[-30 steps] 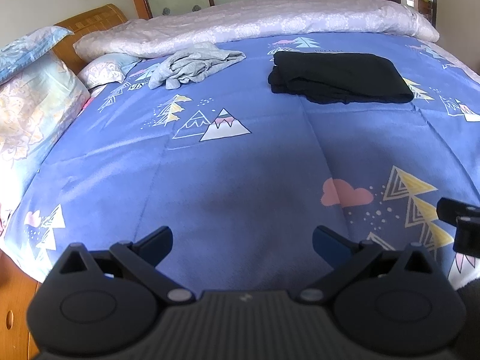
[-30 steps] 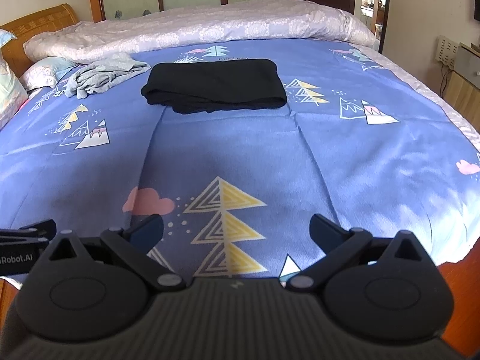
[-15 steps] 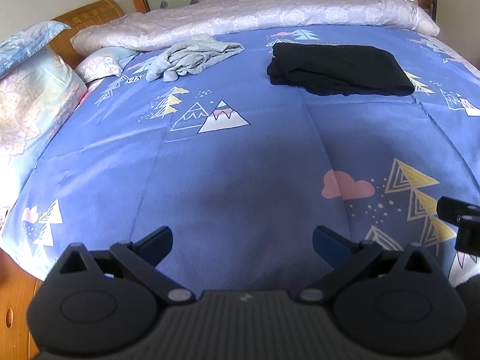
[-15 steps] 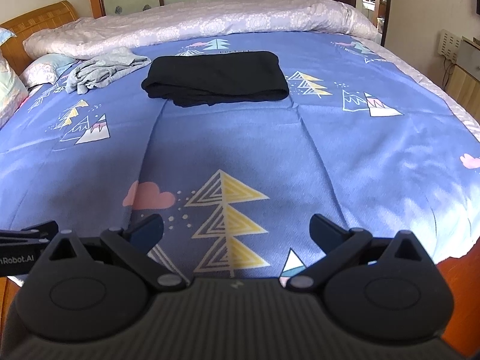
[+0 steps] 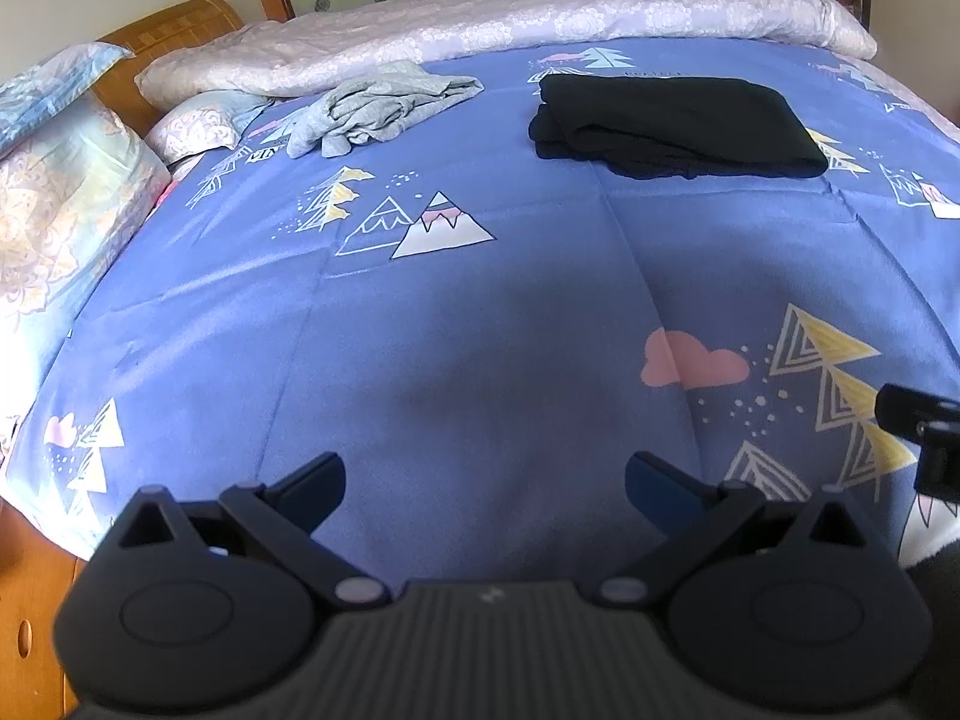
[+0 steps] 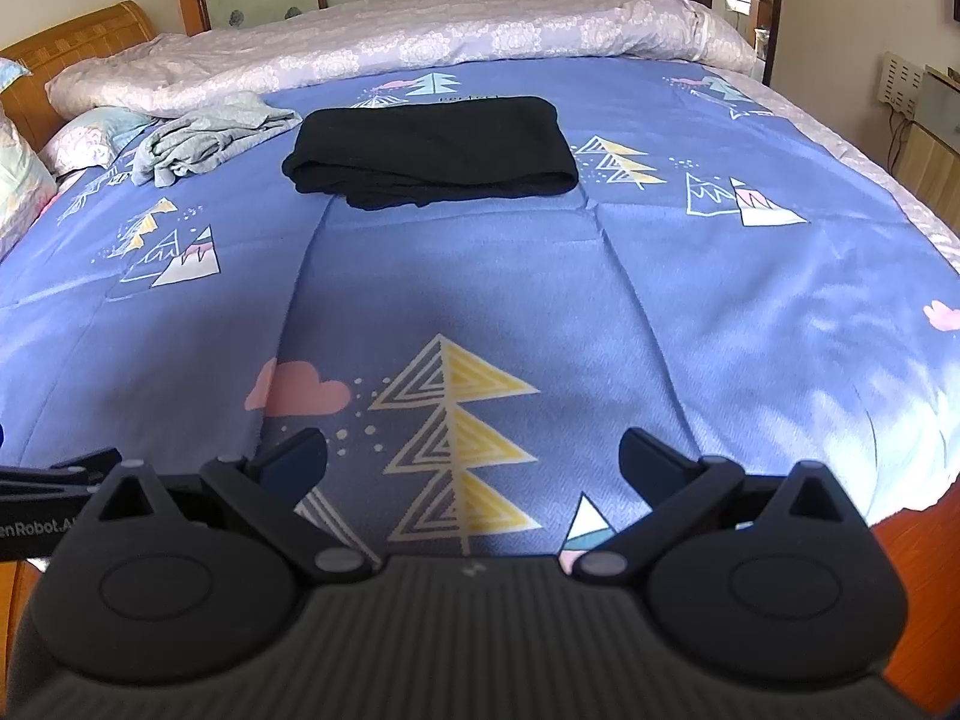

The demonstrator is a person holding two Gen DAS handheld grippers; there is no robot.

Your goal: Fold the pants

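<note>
I saw the black pants (image 6: pixel 432 144) as matt, soft cloth, folded thick. Blue bedsheet (image 5: pixel 480 330) looked like smooth woven cloth with a slight sheen where light hit it. Grey garment (image 5: pixel 378 105) was matt knit, crumpled. Quilt (image 6: pixel 450 42) was pale printed cloth. Headboard (image 5: pixel 174 30) was varnished wood, glossy. Both my gripper bodies read as matt black plastic, ribbed.

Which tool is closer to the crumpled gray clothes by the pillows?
Left, probably. The gray clothes lie far ahead, slightly left of the left tool. From the right tool, which is held to the left tool's right, they sit farther left across the bed.
</note>
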